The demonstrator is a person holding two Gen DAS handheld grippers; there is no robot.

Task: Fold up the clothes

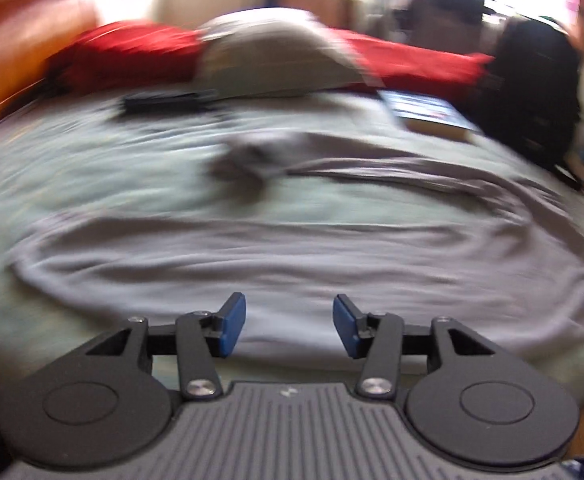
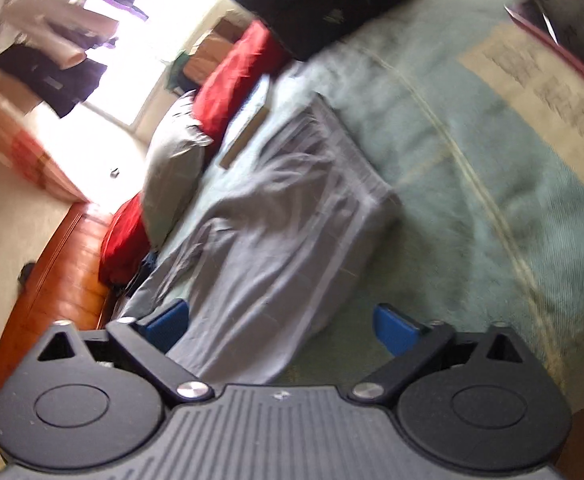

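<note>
Only in right wrist view: hanging clothes [image 2: 52, 40] by window. One bed [image 1: 72, 184], green-covered; one grey garment [image 1: 292, 248] spread on bed, below one grey pillow [image 1: 268, 60]. Left gripper [image 1: 289, 330] part open, empty, over garment's near edge. Right gripper [image 2: 280, 328] wide open, empty, garment's corner between fingers.

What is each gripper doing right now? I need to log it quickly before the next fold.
Left gripper: open, nothing between its pads, above the grey garment.
Right gripper: open wide, holding nothing; the grey garment lies below it.
</note>
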